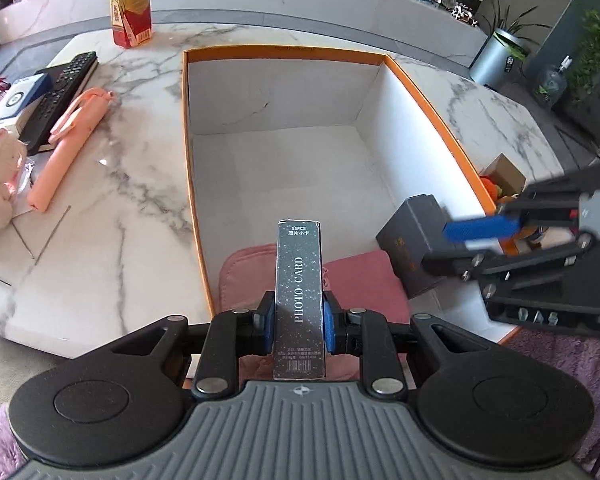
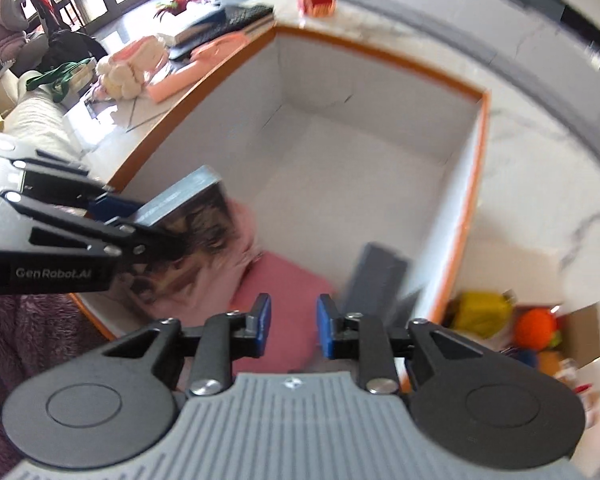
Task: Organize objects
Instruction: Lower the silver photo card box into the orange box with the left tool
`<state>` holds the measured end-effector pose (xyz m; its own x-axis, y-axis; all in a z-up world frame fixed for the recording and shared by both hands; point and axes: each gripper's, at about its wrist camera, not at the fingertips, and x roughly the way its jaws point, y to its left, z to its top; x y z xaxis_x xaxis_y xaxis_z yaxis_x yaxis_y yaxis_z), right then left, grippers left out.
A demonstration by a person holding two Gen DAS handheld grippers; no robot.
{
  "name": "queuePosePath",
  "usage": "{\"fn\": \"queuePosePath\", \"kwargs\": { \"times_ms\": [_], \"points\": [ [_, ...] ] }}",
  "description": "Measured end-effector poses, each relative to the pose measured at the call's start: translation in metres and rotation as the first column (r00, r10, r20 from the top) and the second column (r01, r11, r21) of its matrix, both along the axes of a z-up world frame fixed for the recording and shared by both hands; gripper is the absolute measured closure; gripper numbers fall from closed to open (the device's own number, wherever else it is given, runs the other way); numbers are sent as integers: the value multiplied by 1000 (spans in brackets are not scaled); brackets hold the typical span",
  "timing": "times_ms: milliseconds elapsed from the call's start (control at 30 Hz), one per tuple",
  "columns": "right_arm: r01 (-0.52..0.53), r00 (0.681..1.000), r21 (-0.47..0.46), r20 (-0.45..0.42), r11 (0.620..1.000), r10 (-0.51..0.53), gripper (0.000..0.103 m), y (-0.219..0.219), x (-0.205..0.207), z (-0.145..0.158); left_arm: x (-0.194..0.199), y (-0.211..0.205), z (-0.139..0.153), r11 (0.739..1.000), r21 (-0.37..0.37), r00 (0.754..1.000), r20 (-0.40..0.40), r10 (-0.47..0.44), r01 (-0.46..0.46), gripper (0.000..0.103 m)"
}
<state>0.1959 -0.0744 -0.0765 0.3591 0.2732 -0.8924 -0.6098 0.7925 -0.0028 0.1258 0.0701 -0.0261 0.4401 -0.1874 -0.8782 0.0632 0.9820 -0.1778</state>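
Left claw (image 1: 299, 316) clamps one photo card box (image 1: 299, 296) by its narrow sides, upright over the near end of the orange-rimmed box (image 1: 428, 92) on the counter (image 1: 112, 216), likely so it drops in neatly. Right claw (image 2: 293, 326) stands moderately apart, gripping nothing, beside one dark box (image 2: 376, 280) tilted inside. One pink cloth (image 1: 364, 276) lies on the bottom.

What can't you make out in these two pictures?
- Dark box, right wrist view: motion blur hides whether it rests or falls.
- Photo card box, left wrist view: the small print is too small to read.
- Bottle, both views: the top edge cuts off its cap.
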Motion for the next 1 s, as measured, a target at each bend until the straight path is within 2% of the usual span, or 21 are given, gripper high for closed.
{"fn": "queuePosePath", "kwargs": {
  "times_ms": [67, 200, 300, 400, 467, 500, 567, 667, 700, 733, 833, 933, 1000],
  "points": [
    [-7, 999, -50, 31, 999, 9, 64, 1, 5, 0, -1, -3, -1, 1000, 14, 1000, -2, 5, -5, 76],
    [-24, 999, -146, 44, 989, 31, 63, 8, 12, -13, -4, -6, 0, 999, 37, 1000, -1, 22, -22, 76],
    [-52, 991, -238, 104, 970, 79, 60, 11, 7, -19, -10, -9, 3, 995, 99, 1000, 19, 18, -20, 74],
    [-84, 986, -279, 113, 957, 120, 49, 14, 1, -24, -12, -11, 4, 993, 120, 1000, 16, 2, -4, 73],
    [-97, 982, -323, 121, 942, 142, 48, 18, -2, -27, -15, -15, 6, 989, 147, 1000, 23, -14, 10, 73],
    [-104, 981, -339, 121, 935, 153, 48, 19, -4, -29, -16, -16, 8, 987, 157, 999, 27, -18, 13, 73],
    [-111, 981, -357, 112, 927, 161, 49, 20, -3, -33, -20, -18, 12, 980, 198, 999, 52, -18, 7, 65],
    [-112, 977, -370, 126, 922, 169, 50, 21, -4, -34, -23, -15, 19, 983, 182, 997, 68, -24, 11, 64],
    [-103, 978, -365, 131, 925, 161, 53, 19, -4, -33, -24, -14, 19, 983, 184, 997, 70, -25, 12, 66],
    [-91, 979, -365, 138, 927, 151, 66, 18, -4, -32, -25, -13, 20, 983, 185, 997, 74, -21, 6, 70],
    [-76, 984, -322, 126, 944, 122, 72, 12, -1, -26, -27, -10, 23, 983, 184, 996, 84, -16, 0, 75],
    [-64, 987, -287, 122, 956, 103, 75, 9, 0, -22, -26, -6, 20, 989, 145, 998, 58, -9, 0, 88],
    [-55, 987, -268, 132, 962, 94, 76, 7, -1, -16, -28, -1, 17, 992, 122, 998, 59, 18, -26, 92]
  ]
}}
